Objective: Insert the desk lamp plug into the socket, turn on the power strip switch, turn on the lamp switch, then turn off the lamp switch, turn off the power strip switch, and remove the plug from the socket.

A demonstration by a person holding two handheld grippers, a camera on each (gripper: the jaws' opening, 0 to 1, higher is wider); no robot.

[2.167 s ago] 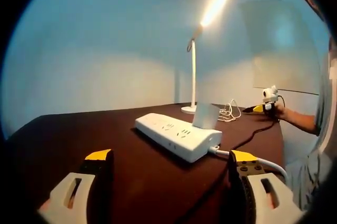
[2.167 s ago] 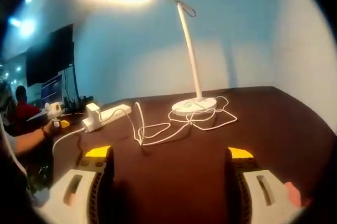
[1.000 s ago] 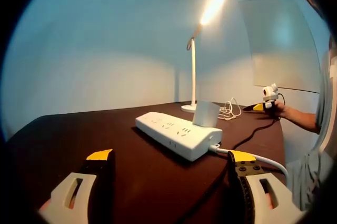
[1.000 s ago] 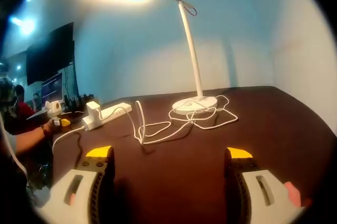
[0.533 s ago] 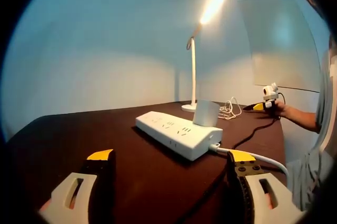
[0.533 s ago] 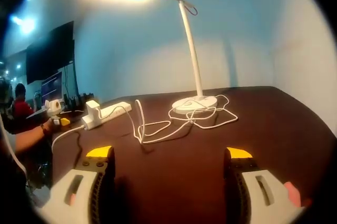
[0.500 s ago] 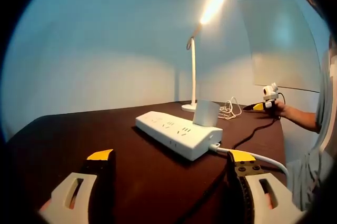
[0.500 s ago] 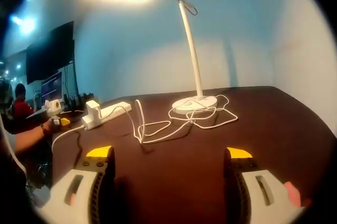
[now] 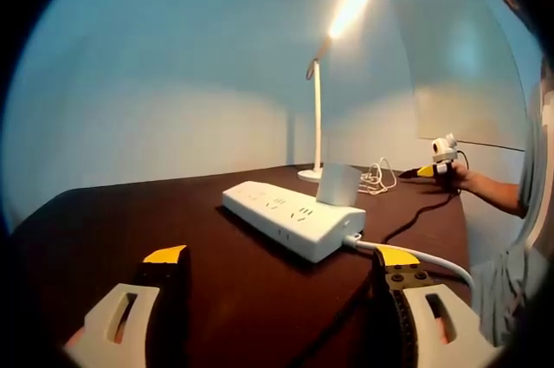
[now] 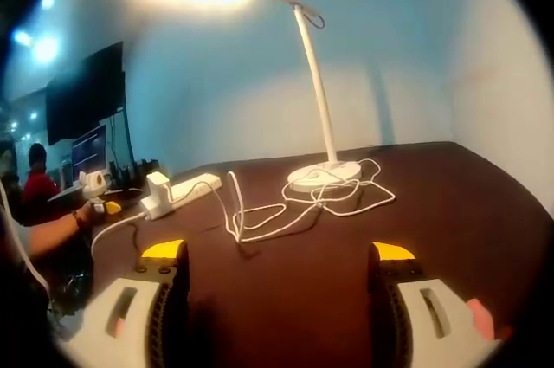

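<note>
With the white slim-necked desk lamp (image 10: 316, 74) lit at twelve o'clock and its white block plug (image 9: 338, 185) seated in the white oblong power strip (image 9: 290, 218), the left gripper (image 9: 281, 286) and right gripper (image 10: 275, 280) both hung wide apart and empty, apparently poised for switching off.

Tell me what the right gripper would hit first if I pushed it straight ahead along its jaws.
Probably the loose white lamp cord coiled on the dark table, ahead of the open right gripper. Beyond it stands the lamp base. Depth is hard to judge through the fisheye.
</note>
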